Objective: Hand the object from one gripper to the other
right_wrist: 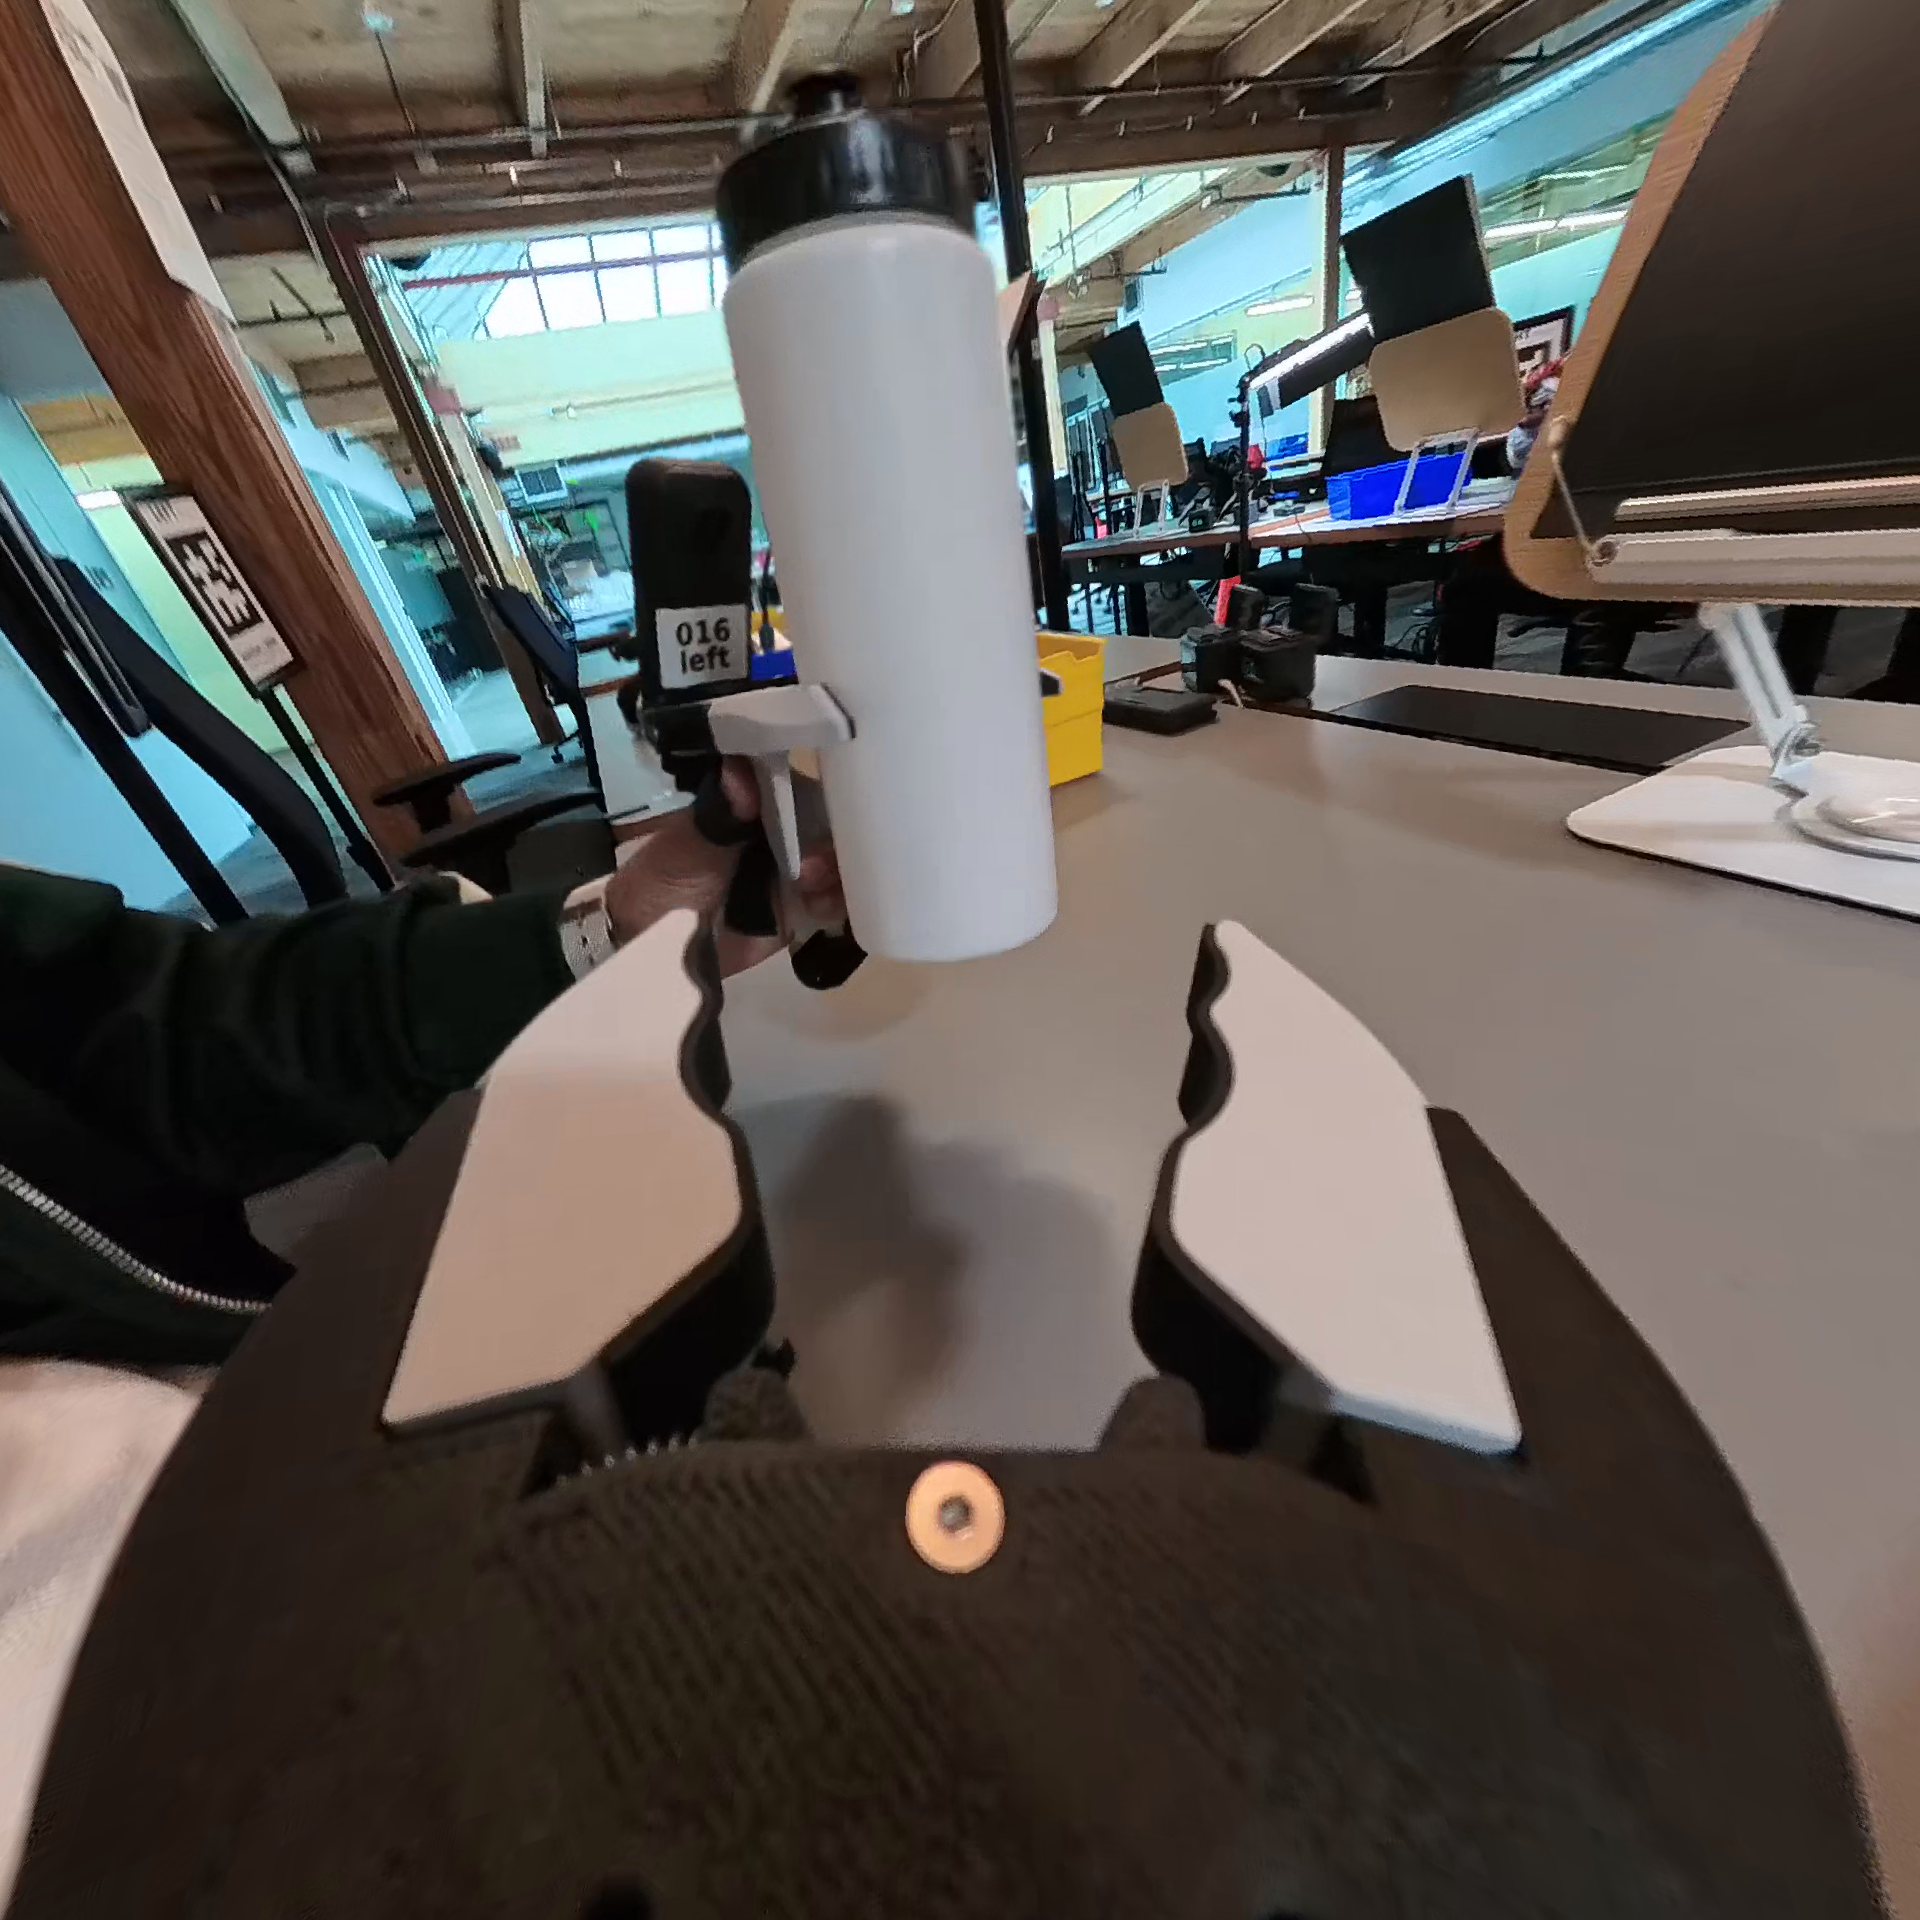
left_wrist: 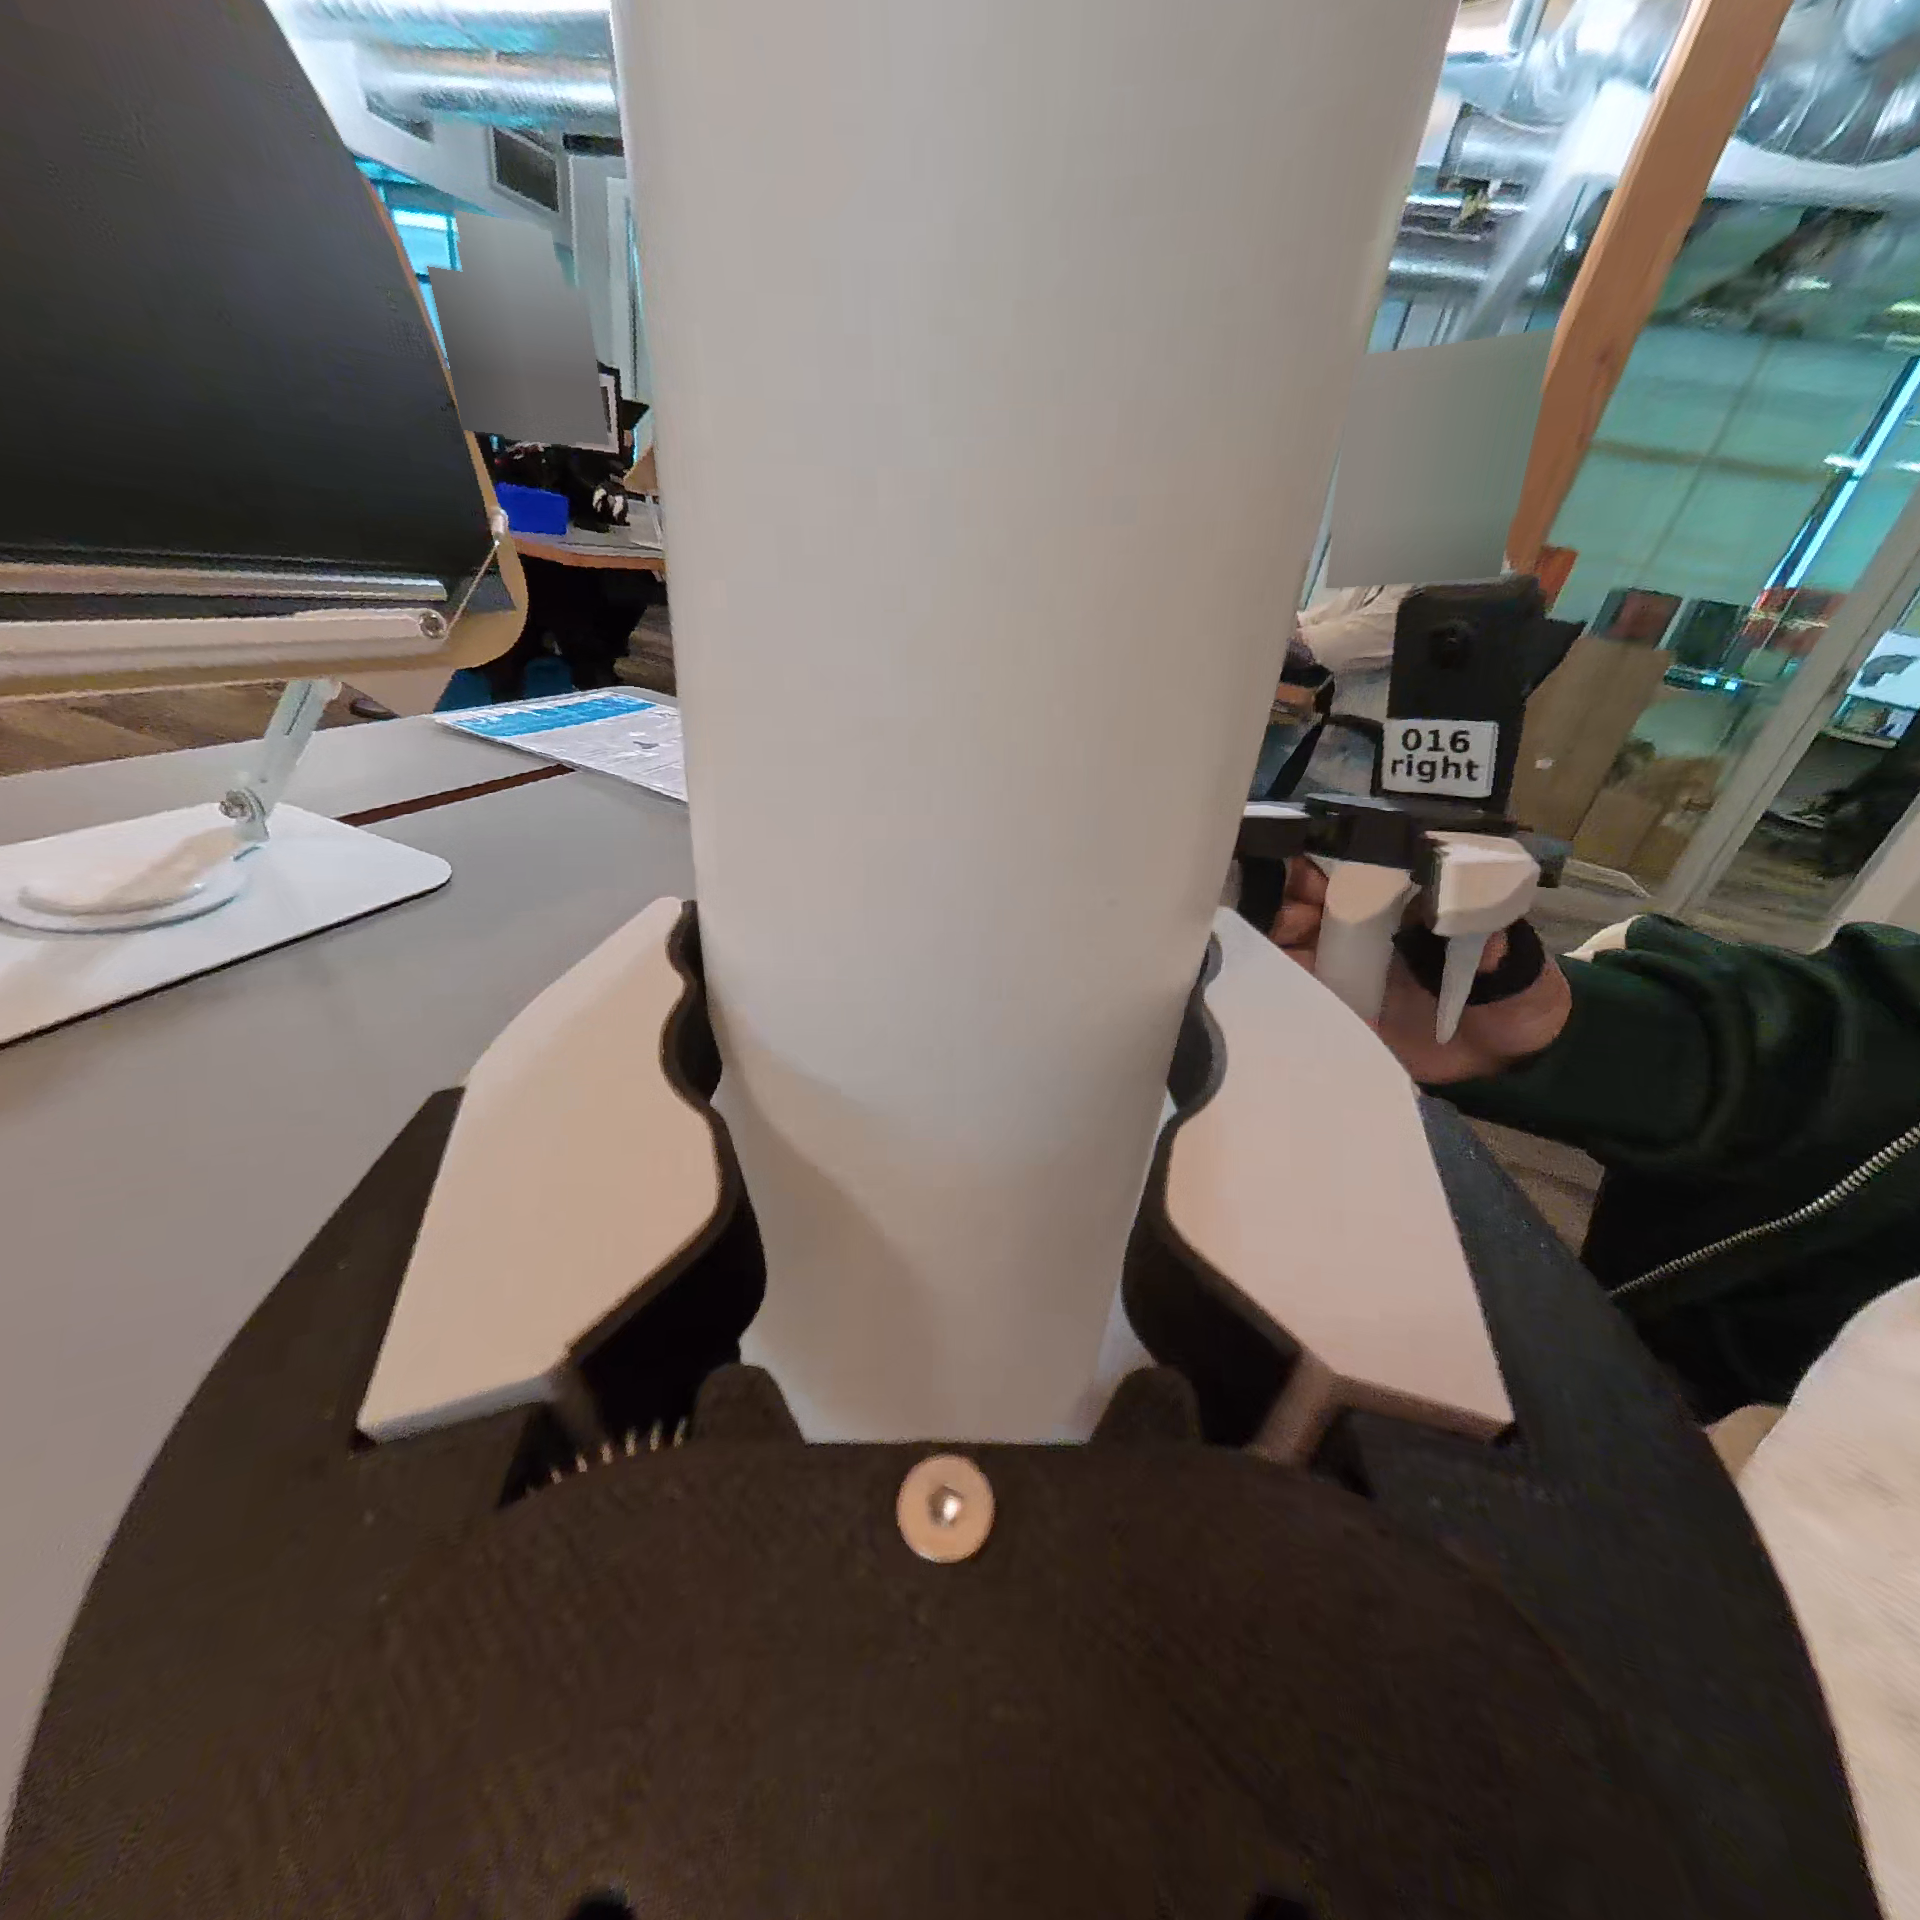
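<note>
Bottle, white, is filling the centre of the left wrist view, running upright from bottom centre to the top edge. The left gripper is clamping it, its fingers pressing against both sides of the body. At the right edge of the frame, the right gripper is sitting in a hand well apart from the bottle. The grey desk is lying at lower left.

In the right wrist view, the right gripper is showing its fingers spread apart with nothing between them. The bottle, black-capped, is hanging upright above the desk at upper centre, gripped by the left gripper low on its body.
</note>
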### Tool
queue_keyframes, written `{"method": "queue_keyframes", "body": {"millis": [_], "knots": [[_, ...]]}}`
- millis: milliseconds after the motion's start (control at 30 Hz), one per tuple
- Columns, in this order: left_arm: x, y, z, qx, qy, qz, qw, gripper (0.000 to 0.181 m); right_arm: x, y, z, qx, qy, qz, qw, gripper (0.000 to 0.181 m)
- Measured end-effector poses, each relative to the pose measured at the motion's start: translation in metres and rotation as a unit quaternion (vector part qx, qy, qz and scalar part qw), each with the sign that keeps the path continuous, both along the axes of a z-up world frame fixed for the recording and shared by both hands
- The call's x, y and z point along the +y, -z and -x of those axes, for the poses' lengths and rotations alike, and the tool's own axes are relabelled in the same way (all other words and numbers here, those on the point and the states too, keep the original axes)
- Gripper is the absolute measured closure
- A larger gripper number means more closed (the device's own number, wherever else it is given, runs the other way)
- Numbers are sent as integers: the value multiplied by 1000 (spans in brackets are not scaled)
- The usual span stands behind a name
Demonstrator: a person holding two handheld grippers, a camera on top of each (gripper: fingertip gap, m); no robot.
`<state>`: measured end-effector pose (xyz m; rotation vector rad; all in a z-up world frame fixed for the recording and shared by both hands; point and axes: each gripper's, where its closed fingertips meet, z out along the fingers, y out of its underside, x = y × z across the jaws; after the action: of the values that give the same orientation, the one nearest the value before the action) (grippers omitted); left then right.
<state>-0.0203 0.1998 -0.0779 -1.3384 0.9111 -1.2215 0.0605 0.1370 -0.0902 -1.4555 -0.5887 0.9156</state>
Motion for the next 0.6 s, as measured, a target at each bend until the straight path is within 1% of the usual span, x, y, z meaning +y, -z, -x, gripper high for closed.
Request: {"method": "queue_keyframes", "body": {"millis": [133, 233, 433, 600], "knots": [[0, 7, -2, 13, -2, 0, 1000, 93, -3, 4, 7, -36, -2, -17, 999, 94], [-6, 7, -9, 8, 9, 5, 1000, 93, -5, 4, 8, -50, 1, -29, 998, 94], [-36, 14, -37, 22, 58, 5, 998, 93, -6, 0, 8, -48, 3, -35, 998, 94], [-61, 24, -61, 48, 91, 0, 995, 94, -12, -11, 10, -23, -2, -44, 999, 92]]}}
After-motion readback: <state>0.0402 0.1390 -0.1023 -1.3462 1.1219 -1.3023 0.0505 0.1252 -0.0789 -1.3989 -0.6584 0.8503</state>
